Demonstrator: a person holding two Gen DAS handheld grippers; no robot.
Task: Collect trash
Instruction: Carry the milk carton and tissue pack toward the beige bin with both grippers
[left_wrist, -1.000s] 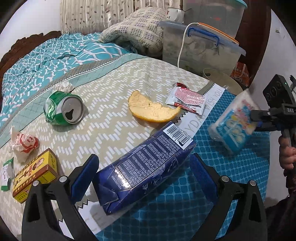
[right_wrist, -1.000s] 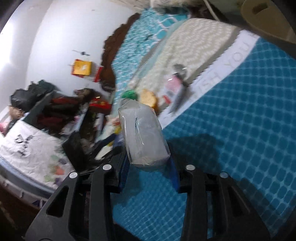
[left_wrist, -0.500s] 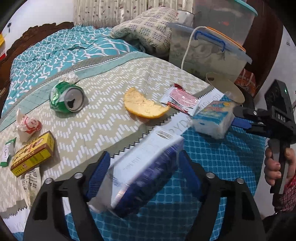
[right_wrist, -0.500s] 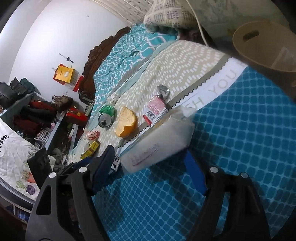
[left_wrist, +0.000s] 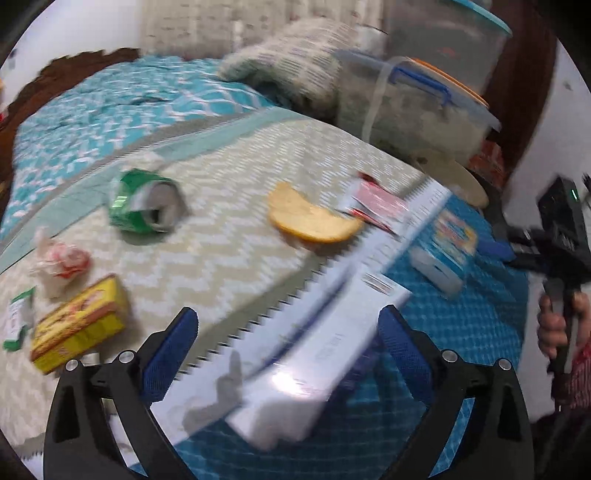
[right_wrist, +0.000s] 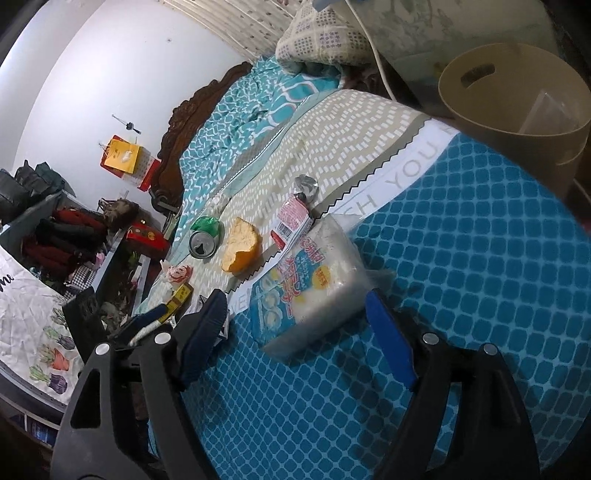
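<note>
My left gripper (left_wrist: 288, 343) is open; a blurred white and blue carton (left_wrist: 317, 350) lies between its fingers on the bedspread. My right gripper (right_wrist: 295, 321) is open; a blue and white plastic packet (right_wrist: 310, 280) lies on the blue quilt between its fingers, also seen in the left wrist view (left_wrist: 443, 247). Other trash on the bed: a green can (left_wrist: 146, 201), an orange peel (left_wrist: 310, 221), a red and white wrapper (left_wrist: 373, 203), a yellow box (left_wrist: 77, 325) and a crumpled wrapper (left_wrist: 61, 258).
A tan bin (right_wrist: 517, 107) stands at the bed's far edge. Clear storage boxes (left_wrist: 417, 99) and a pillow (left_wrist: 291, 66) sit behind. A cluttered shelf (right_wrist: 55, 236) stands beside the bed at the left.
Both grippers have opened. The packet has dropped from my right gripper onto the quilt, and the carton has left my left gripper's grip and lies between its fingers.
</note>
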